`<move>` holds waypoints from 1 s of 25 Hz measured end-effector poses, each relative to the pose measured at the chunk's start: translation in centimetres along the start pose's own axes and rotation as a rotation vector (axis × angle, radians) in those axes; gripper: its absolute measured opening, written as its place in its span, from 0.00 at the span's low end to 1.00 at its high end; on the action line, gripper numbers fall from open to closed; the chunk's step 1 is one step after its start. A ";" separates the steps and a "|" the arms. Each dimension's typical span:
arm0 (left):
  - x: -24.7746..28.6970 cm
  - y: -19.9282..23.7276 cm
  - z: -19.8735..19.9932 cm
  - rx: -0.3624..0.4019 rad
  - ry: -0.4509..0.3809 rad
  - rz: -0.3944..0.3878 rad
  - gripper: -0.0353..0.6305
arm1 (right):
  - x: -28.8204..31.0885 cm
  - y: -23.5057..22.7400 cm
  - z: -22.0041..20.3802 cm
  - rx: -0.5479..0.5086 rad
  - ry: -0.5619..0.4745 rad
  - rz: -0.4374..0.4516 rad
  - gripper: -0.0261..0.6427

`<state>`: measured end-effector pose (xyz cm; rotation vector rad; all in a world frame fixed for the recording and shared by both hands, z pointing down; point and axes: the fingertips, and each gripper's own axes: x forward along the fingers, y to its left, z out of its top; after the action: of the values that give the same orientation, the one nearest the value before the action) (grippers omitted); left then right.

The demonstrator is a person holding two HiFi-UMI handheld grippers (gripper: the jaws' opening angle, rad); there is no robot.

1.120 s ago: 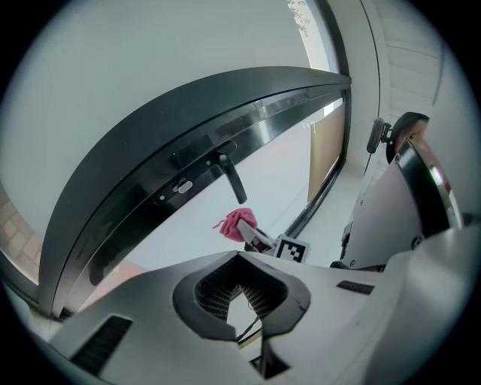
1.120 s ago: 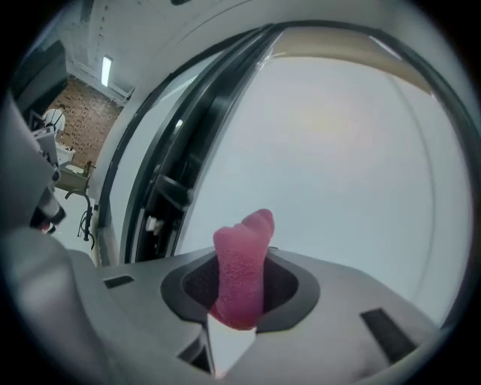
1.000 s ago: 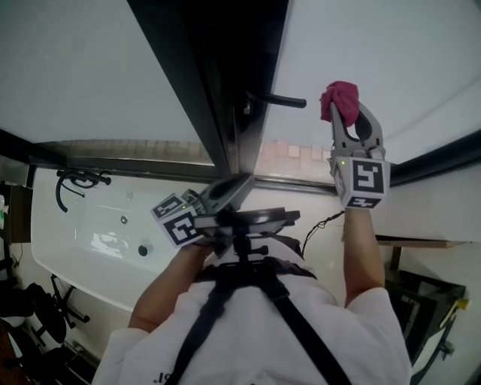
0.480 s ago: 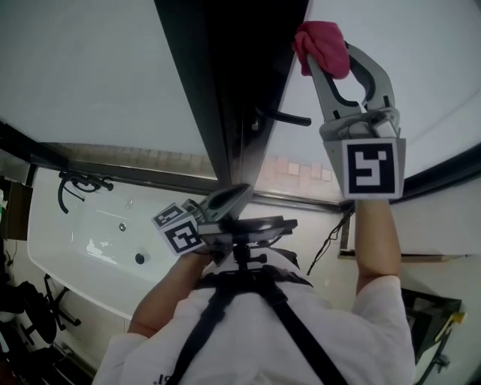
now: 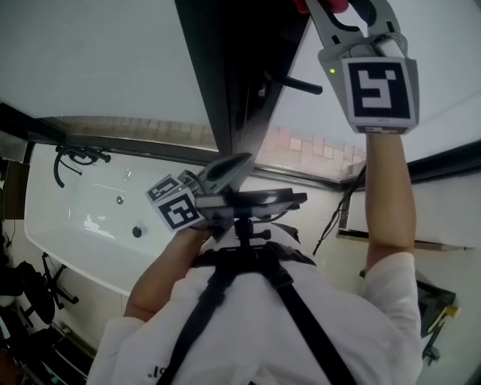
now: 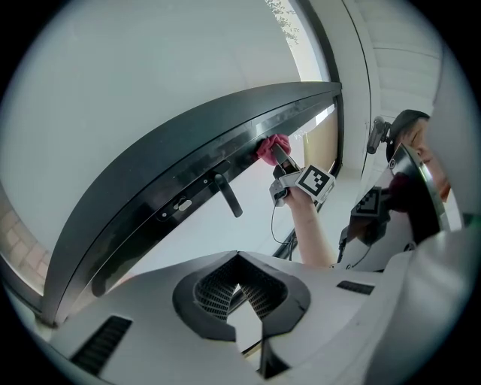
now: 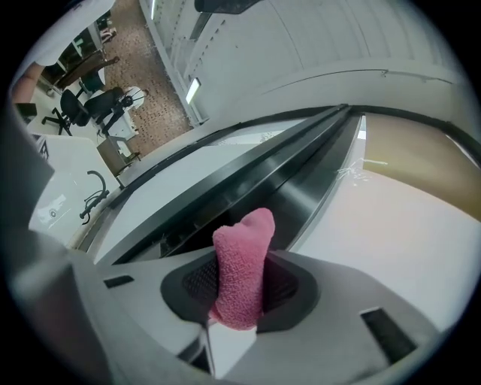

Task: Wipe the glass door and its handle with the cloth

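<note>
A pink cloth (image 7: 242, 267) stands pinched between the jaws of my right gripper (image 7: 240, 282), which is shut on it. In the head view that gripper (image 5: 342, 9) is raised to the top edge, above the dark lever handle (image 5: 297, 83), and only a scrap of the cloth (image 5: 340, 4) shows. The cloth (image 6: 272, 148) touches the dark door frame (image 6: 188, 180) beside the frosted glass (image 7: 391, 225), past the handle (image 6: 228, 197). My left gripper (image 5: 229, 169) hangs low near the chest, shut and holding nothing, its tips (image 6: 239, 259) meeting.
A white bathtub (image 5: 83, 225) with a black tap (image 5: 75, 162) lies at the left. Black chairs (image 5: 30, 301) stand at the lower left. A chest mount (image 5: 248, 203) sits below the left gripper, and a cable (image 5: 334, 218) hangs at the right.
My right gripper has climbed with the cloth along the door edge, from beside the handle to well above it. The left gripper has hardly moved.
</note>
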<state>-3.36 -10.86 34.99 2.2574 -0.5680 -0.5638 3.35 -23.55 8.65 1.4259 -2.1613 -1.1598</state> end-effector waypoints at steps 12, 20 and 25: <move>0.5 0.4 -0.4 0.024 0.023 0.019 0.04 | -0.1 7.5 -5.5 0.127 0.120 0.123 0.20; 0.5 0.5 -0.5 0.018 0.025 0.023 0.04 | -1.1 11.7 -9.9 0.165 0.243 0.235 0.20; 0.5 0.6 -0.6 0.016 0.027 0.020 0.04 | -1.3 12.7 -11.1 0.181 0.272 0.257 0.20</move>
<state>-2.76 -11.21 35.70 2.2682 -0.5831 -0.5192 3.01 -25.18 25.47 1.2425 -2.2133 -0.6544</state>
